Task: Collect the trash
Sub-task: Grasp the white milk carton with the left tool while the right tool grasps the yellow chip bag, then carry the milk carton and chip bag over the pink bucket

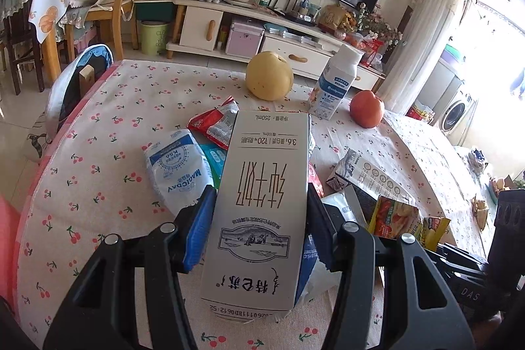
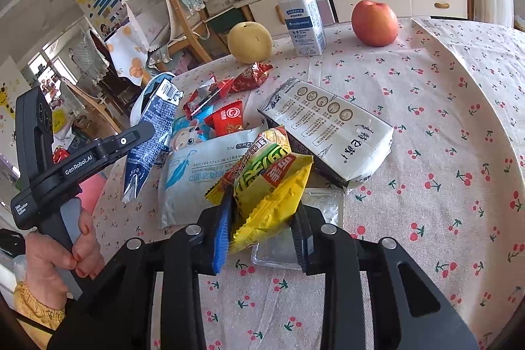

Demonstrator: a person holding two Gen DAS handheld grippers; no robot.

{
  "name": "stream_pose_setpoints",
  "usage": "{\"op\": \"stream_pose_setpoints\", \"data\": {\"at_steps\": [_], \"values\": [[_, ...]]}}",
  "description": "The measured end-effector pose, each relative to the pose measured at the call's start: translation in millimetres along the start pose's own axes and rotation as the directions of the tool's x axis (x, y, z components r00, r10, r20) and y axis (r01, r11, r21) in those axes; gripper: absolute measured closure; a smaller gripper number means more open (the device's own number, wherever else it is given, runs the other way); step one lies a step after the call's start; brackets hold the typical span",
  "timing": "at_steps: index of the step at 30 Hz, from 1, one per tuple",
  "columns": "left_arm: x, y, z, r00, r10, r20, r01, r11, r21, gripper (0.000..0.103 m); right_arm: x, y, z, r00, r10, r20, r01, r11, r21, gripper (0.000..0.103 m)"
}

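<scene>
Behind carton clamped in left tongs, wrappers mostly hidden; right tongs pinch yellow packet.

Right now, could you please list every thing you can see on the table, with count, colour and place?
milk carton: one, white, held in left hand-held gripper
second milk carton: one, white and black, lying mid-table
snack bag: one, yellow, in right hand-held gripper
wrappers: several, red, blue, white, piled on the table's left part
bottle: one, white, upright at far edge
pear: one, yellow, beside bottle
apple: one, red, far edge
tablecloth: one, cherry print
left hand-held gripper: black
right hand-held gripper: black
</scene>
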State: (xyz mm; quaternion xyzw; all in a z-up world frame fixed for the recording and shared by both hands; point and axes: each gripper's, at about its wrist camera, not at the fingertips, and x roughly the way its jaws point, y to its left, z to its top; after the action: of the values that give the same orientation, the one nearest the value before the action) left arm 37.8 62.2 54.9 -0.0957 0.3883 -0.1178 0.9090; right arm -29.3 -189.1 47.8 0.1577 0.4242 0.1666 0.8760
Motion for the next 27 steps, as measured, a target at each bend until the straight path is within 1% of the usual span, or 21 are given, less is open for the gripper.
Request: {"op": "stream_pose_setpoints", "data": {"at_steps": [3, 7, 12, 19, 23, 27], "values": [[-10, 2, -1, 1.0, -0.001, 0.016, 0.001, 1.0, -0.008, 0.048, -6, 2, 2, 1.0, 0.006, 0.023, -0.006, 1.0, -0.005, 0.07], [-25, 5, -3, 0.999, 0.018, 0.046, -0.018, 1.0, -0.004, 0.048, -12, 7, 3, 0.999, 0.02, 0.043, -0.019, 1.0, -0.017, 0.07], [-42, 14, -6, 0.996, 0.048, 0.076, -0.047, 0.999, -0.027, 0.048, -17, 19, 4, 0.997, 0.042, 0.058, -0.039, 0.998, -0.045, 0.07], [-60, 27, -8, 0.99, 0.098, 0.101, -0.093, 0.994, -0.058, 0.048, -18, 37, 1, 0.997, 0.052, 0.059, -0.046, 0.994, -0.098, 0.07], [-69, 33, -9, 0.986, 0.127, 0.11, -0.118, 0.99, -0.079, 0.048, -17, 47, 0, 0.996, 0.074, 0.05, -0.068, 0.992, -0.105, 0.07], [-82, 46, -11, 0.98, 0.156, 0.121, -0.141, 0.983, -0.12, 0.048, -15, 58, -1, 0.995, 0.088, 0.043, -0.082, 0.99, -0.118, 0.07]]}}
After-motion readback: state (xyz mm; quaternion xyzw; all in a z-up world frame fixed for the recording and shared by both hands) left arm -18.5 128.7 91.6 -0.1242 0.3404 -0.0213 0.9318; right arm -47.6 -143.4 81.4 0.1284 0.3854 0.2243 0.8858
